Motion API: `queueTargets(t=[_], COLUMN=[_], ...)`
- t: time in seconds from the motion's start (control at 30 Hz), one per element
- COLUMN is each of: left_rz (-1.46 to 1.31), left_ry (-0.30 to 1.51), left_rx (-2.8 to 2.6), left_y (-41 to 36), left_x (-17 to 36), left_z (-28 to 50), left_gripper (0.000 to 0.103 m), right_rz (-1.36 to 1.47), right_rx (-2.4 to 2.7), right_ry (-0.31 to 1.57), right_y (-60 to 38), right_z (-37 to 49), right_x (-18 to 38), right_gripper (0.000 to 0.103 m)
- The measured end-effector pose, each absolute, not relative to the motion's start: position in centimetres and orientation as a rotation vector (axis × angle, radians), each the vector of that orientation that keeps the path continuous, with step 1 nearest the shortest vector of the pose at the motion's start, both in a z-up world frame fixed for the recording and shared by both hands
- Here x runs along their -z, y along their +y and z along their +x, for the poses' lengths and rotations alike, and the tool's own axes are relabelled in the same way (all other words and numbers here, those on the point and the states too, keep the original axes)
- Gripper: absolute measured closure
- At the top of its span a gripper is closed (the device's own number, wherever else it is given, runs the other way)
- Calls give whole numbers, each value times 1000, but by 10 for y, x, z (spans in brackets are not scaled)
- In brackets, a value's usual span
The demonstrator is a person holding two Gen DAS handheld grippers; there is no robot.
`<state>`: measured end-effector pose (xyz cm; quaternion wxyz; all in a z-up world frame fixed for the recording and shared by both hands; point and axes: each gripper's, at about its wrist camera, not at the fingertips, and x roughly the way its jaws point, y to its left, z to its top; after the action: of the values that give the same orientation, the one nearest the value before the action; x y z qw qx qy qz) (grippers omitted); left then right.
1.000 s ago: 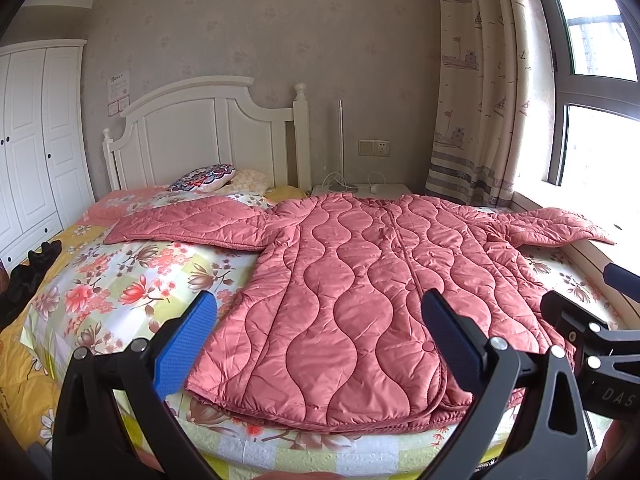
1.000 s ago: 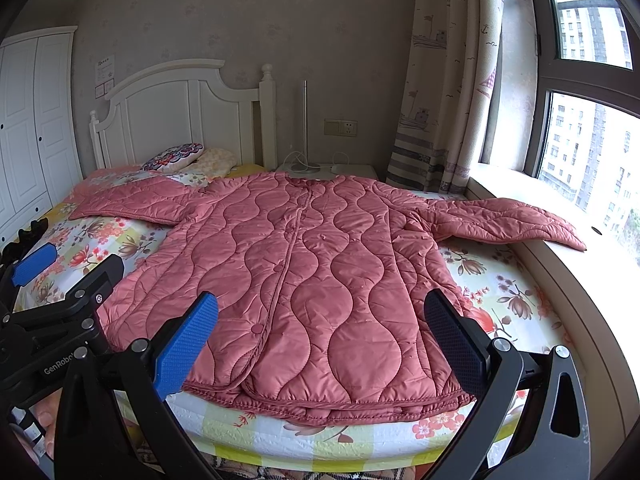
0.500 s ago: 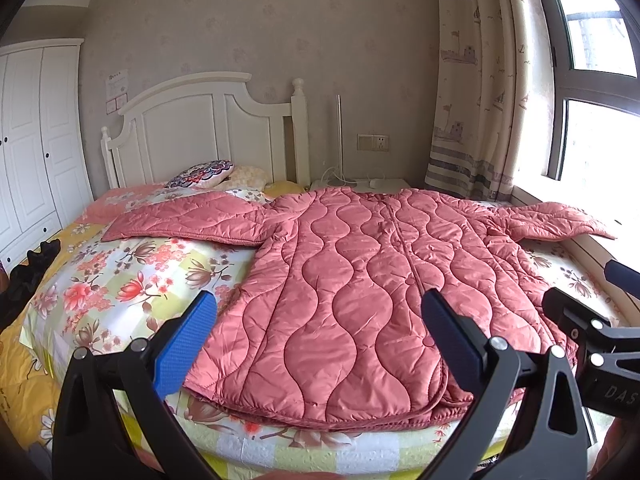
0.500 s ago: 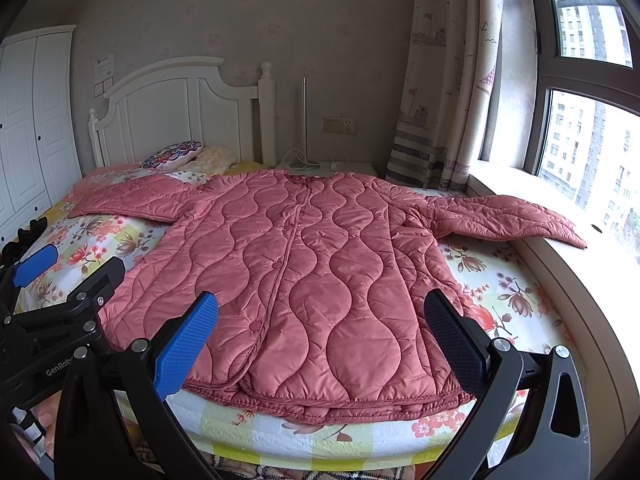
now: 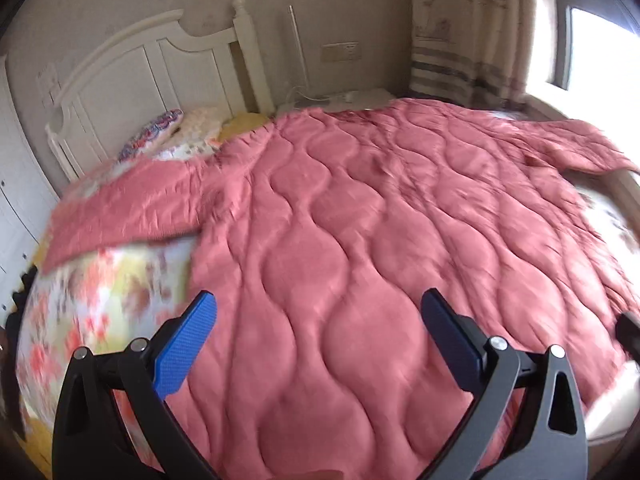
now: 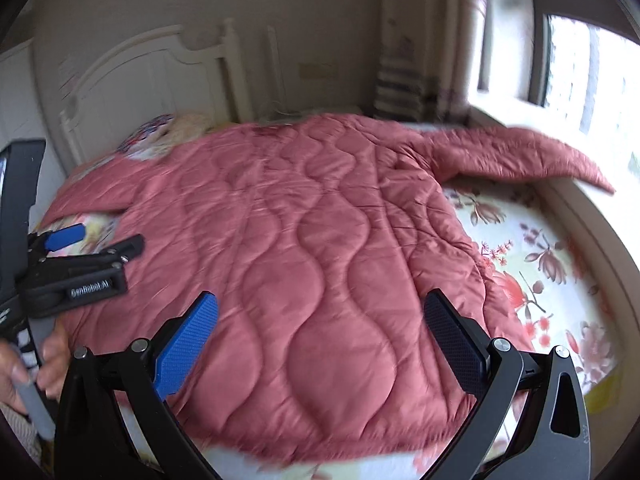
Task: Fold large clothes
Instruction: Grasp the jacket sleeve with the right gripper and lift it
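A large pink quilted coat (image 5: 360, 220) lies spread flat on the bed, front up, with one sleeve (image 5: 120, 208) out to the left and the other sleeve (image 6: 520, 156) out to the right toward the window sill. The coat also fills the right wrist view (image 6: 312, 232). My left gripper (image 5: 320, 312) is open and empty, hovering over the coat's lower left part. My right gripper (image 6: 320, 316) is open and empty over the coat's lower right part. The left gripper (image 6: 72, 256) shows at the left edge of the right wrist view.
The bed has a floral sheet (image 6: 540, 264) and a white headboard (image 5: 160, 64) with pillows (image 5: 160, 136) at it. A curtain (image 5: 460, 28) and window (image 6: 580, 60) stand at the right. A white wardrobe (image 5: 16, 200) is at the left.
Both grippers have moved forward and tilted down over the coat, so it now looks larger. Both stay open. The coat has not moved.
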<state>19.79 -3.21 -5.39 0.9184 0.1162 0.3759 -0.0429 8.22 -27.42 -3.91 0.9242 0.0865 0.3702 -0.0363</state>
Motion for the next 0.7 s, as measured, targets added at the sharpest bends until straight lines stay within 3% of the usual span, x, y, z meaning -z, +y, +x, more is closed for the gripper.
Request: queueTargets(t=[0.23, 0.37, 0.53, 0.6, 0.7], left_rz=[1, -26, -27, -44, -89], left_ry=[906, 949, 911, 911, 900], left_rx=[32, 9, 27, 46, 63], left_y=[-4, 6, 6, 9, 18], left_x=[101, 133, 135, 134, 134], left_z=[281, 297, 288, 287, 281], left_gripper=[2, 2, 2, 2, 2], right_rz=[512, 802, 1233, 1324, 1341], right_rx=[213, 311, 340, 407, 448], right_ry=[803, 664, 491, 425, 268], right_y=[-368, -444, -522, -540, -554], right_z=[148, 177, 217, 227, 233], right_x=[65, 76, 121, 135, 135], right_gripper=[4, 4, 4, 7, 21])
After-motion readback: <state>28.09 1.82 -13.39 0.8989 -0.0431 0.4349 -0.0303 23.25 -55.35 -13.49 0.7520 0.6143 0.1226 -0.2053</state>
